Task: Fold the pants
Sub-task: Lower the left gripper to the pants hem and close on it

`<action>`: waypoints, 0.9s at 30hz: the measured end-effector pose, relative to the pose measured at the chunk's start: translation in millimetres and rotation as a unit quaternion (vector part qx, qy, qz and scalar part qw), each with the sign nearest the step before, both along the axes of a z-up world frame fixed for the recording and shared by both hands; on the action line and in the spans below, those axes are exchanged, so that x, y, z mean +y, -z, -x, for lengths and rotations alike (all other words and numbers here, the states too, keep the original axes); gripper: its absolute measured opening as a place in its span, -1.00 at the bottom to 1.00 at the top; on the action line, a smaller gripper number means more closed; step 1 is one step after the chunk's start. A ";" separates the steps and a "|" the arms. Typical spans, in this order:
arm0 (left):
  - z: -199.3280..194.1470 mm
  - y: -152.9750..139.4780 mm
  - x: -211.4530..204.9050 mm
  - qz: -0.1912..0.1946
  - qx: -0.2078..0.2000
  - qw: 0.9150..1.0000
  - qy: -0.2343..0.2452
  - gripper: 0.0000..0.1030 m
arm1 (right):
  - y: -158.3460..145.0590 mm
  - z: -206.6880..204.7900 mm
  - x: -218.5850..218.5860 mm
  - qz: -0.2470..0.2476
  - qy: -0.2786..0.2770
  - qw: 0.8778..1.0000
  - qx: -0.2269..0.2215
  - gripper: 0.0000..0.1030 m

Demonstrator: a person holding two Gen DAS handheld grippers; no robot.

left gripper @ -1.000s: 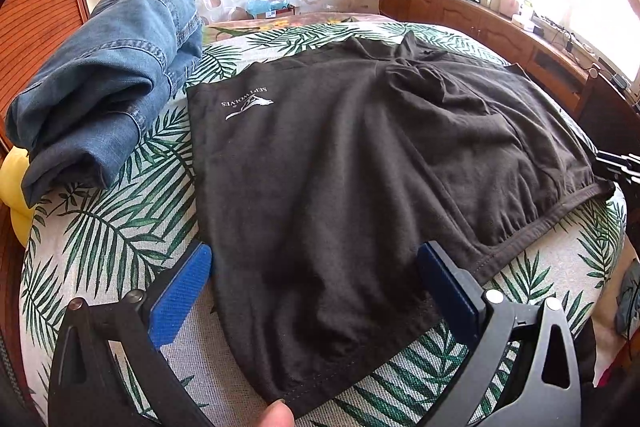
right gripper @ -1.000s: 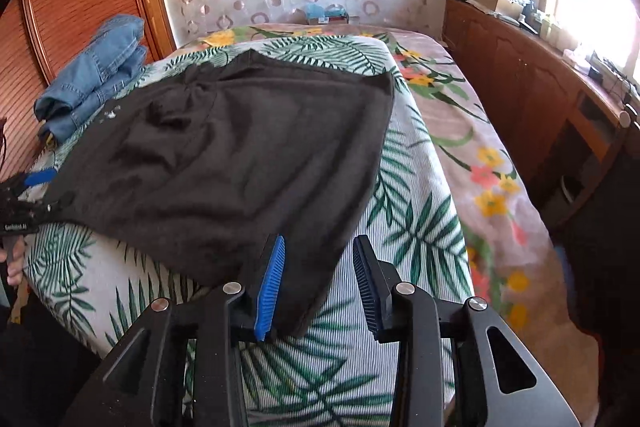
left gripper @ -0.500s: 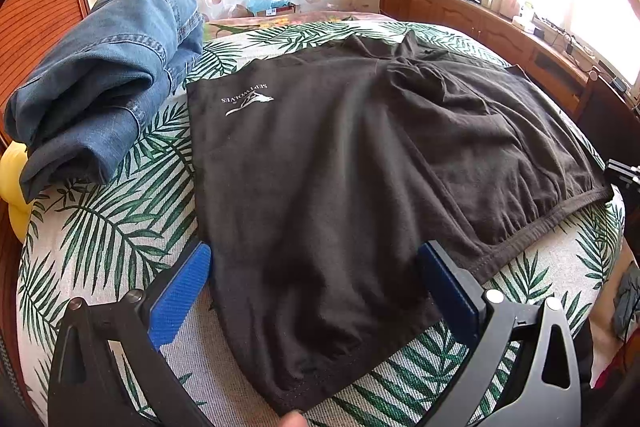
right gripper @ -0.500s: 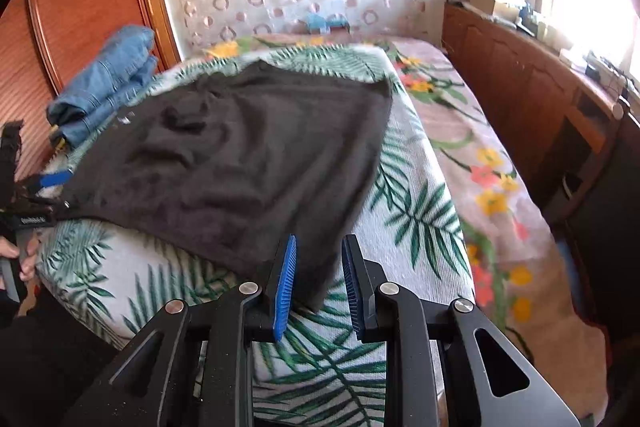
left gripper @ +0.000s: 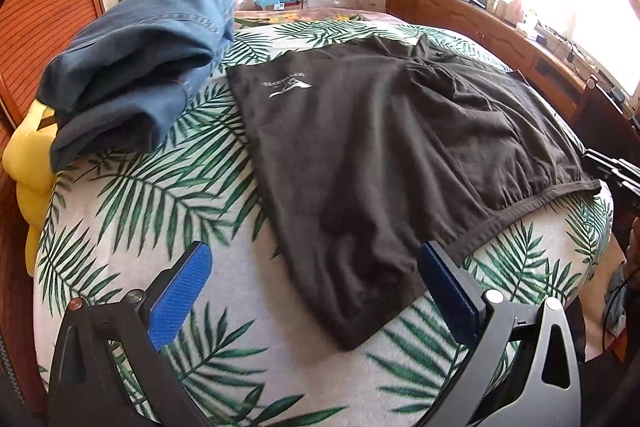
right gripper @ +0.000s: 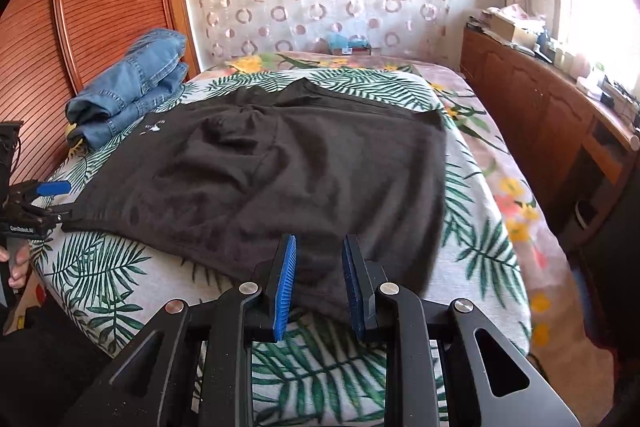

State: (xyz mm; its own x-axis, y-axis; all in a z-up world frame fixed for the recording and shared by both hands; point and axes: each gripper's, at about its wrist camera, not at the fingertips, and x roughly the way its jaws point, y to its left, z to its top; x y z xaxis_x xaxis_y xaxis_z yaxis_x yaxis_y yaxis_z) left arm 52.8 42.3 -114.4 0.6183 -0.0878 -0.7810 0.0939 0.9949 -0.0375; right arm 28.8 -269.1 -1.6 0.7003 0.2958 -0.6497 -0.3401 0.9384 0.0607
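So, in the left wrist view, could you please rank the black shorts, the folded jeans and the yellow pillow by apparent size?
1. Black shorts
2. Folded jeans
3. Yellow pillow, though it is mostly hidden at the frame's edge, so its true size is unsure.

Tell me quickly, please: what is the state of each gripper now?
Left gripper: wide open, a corner of the black shorts between the jaws, ungripped.
Right gripper: narrowly open, black shorts edge between the jaws, not clamped.
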 end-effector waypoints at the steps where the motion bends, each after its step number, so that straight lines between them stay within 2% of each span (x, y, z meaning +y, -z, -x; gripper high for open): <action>1: 2.4 0.0 3.0 0.003 0.001 1.000 -0.001 0.99 | 1.6 0.7 1.9 0.000 -0.003 1.000 0.000 -0.52; 4: 10.3 -3.1 10.0 0.018 -0.009 1.000 0.000 0.86 | 4.6 1.5 5.6 -0.001 -0.008 1.000 0.003 -0.52; 7: 16.3 -6.9 17.9 0.030 -0.014 0.999 -0.006 0.83 | 7.3 2.6 6.3 0.000 -0.011 1.000 0.004 -0.52; 9: 19.3 -8.8 21.4 0.038 -0.017 0.999 -0.006 0.64 | 8.0 2.7 5.7 0.000 -0.012 1.000 0.004 -0.52; 11: 22.6 -8.4 23.7 0.044 -0.015 0.999 -0.005 0.55 | 6.7 2.1 7.8 -0.001 -0.012 1.000 0.004 -0.52; 16: 29.4 -4.1 22.9 0.050 -0.006 0.999 0.000 0.18 | 5.6 2.1 9.7 -0.008 -0.011 1.000 0.001 -0.52; 18: 30.9 -4.0 21.3 0.056 -0.005 0.998 0.004 0.11 | 5.0 4.2 10.3 -0.019 -0.019 1.000 -0.004 -0.52; 21: 31.3 -6.9 19.0 0.058 -0.010 0.998 0.010 0.10 | 4.4 7.3 11.4 -0.021 -0.018 1.000 -0.013 -0.22; 27: 32.4 -1.5 12.5 0.050 -0.002 0.999 0.019 -0.04 | 9.2 6.4 14.0 -0.018 -0.016 1.000 -0.010 -0.14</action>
State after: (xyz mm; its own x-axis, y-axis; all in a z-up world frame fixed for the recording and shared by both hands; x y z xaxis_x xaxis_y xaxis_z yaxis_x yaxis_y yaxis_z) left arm 20.4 54.8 -112.9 0.6165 -0.1877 -0.7647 0.1311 0.9821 -0.1354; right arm 22.4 -255.1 -10.8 0.7025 0.3400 -0.6252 -0.3706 0.9248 0.0865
